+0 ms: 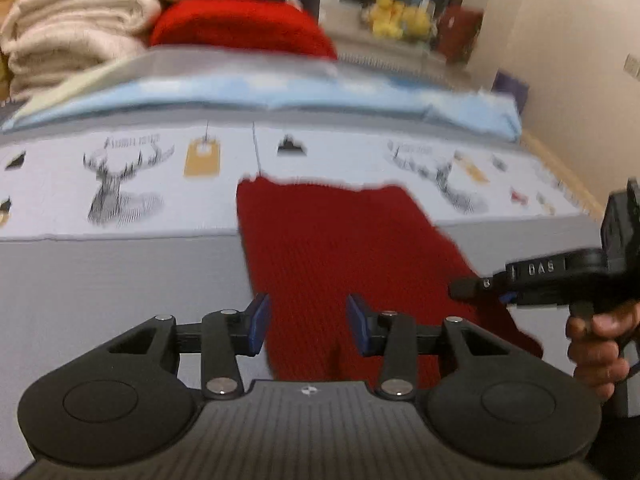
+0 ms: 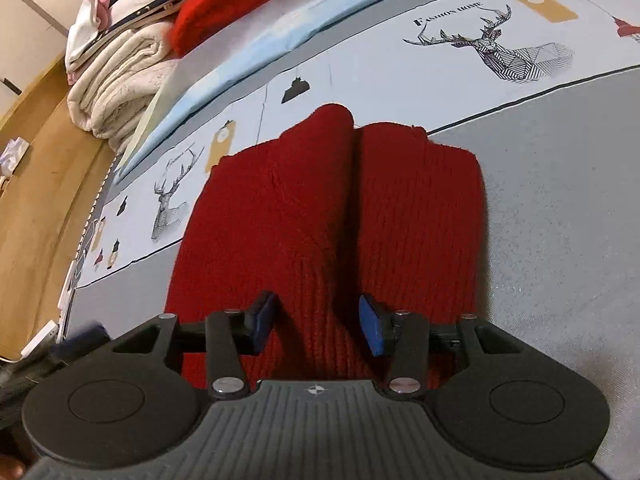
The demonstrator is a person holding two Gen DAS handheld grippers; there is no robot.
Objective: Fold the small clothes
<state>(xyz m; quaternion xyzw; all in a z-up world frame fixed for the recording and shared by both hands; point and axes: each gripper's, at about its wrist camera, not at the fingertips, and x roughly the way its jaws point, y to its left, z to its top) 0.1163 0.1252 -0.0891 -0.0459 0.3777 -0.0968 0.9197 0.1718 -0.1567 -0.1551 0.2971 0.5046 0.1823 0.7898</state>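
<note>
On the bed (image 2: 560, 220), both tools hover released over the red knit (image 2: 332, 208); left tool (image 1: 307, 322), right tool (image 2: 318, 326): pinch matching corners, fold evenly

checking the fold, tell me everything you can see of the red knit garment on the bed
The red garment is a ribbed knit, dark red, lying flat on the grey and deer-print bedspread. Two lengths of it lie side by side lengthwise with a dark crease between them; their rounded far ends reach the printed band. Its near end runs under both grippers, left gripper and right gripper, whose jaws stand apart above it without pinching it.
</note>
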